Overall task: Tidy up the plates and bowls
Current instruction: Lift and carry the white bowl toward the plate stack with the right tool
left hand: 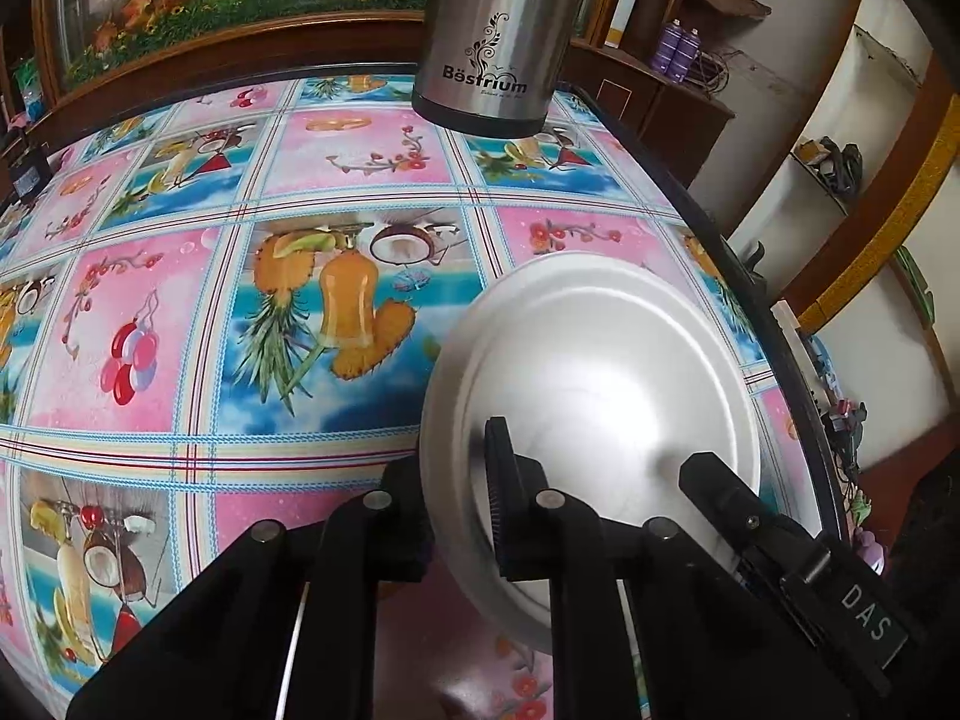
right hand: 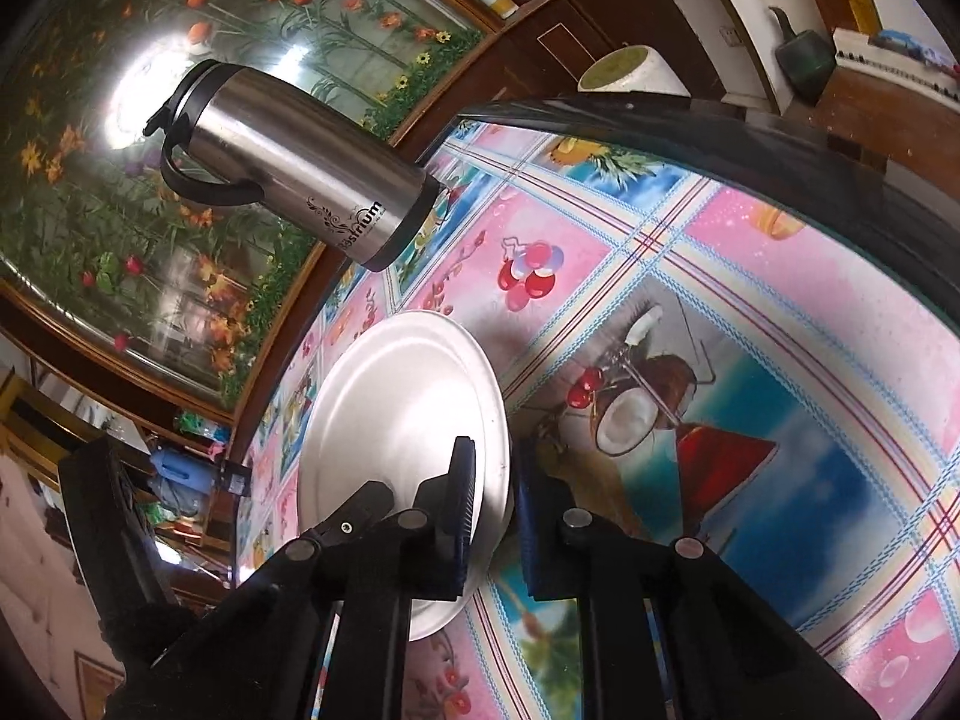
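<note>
Two hand-held claws meet on one white plate (left hand: 591, 384) over a bench (left hand: 240, 324) covered in a glossy pink-and-blue fruit-print cloth. The left claw (left hand: 465, 519) is clamped on the plate's near rim, one ribbed finger above the face and the other under the rim, so the plate juts forward and to its right. In the right wrist view, the right claw (right hand: 495, 519) straddles the plate's (right hand: 408, 414) edge: its left finger lies over the face, its right finger just outside the rim. A sliver of gap shows, so I cannot tell whether it is truly gripping. A steel Bestrium thermos flask (left hand: 489, 36) stands well ahead of both claws at the bench's far side.

The likely risk: the plate is smooth and held only by thin rim contact, so if one claw lets go before the other is firm, it may tilt, slip and drop onto the bench.
</note>
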`<state>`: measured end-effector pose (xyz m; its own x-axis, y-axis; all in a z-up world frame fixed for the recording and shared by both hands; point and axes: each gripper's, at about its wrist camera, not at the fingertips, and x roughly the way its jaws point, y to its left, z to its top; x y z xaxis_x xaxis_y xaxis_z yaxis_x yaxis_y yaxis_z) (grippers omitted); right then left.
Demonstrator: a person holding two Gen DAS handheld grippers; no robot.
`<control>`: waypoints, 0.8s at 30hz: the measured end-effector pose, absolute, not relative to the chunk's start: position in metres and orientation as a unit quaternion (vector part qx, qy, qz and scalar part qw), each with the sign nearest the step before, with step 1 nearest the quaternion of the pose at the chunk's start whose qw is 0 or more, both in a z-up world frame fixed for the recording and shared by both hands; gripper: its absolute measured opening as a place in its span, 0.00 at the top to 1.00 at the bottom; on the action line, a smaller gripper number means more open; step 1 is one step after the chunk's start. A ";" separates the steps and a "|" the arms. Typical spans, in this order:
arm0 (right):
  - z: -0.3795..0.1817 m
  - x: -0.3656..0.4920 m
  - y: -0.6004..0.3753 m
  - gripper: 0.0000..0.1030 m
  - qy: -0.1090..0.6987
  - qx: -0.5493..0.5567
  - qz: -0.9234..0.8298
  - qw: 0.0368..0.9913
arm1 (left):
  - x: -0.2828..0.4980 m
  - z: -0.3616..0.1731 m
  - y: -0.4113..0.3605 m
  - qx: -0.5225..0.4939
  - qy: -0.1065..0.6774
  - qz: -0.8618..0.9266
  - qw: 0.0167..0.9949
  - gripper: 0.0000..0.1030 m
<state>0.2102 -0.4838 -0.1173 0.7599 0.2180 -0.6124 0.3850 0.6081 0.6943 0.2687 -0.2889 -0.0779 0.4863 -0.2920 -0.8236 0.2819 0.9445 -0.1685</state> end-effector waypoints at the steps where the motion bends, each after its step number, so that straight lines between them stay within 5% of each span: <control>1: -0.119 0.211 -0.485 0.87 0.343 0.443 -0.047 0.827 | 0.269 -0.078 -0.288 -0.004 0.480 -0.166 0.861 0.89; 24: -0.120 0.198 -0.422 0.91 0.392 0.437 0.053 0.808 | 0.213 -0.079 -0.191 -0.061 0.533 -0.130 0.834 0.88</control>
<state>0.1984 -0.4222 -0.1200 0.6868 0.4289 -0.5867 0.2567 0.6121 0.7480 0.2132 -0.1910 -0.0789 0.3978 -0.2809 -0.8734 0.1512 0.9590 -0.2395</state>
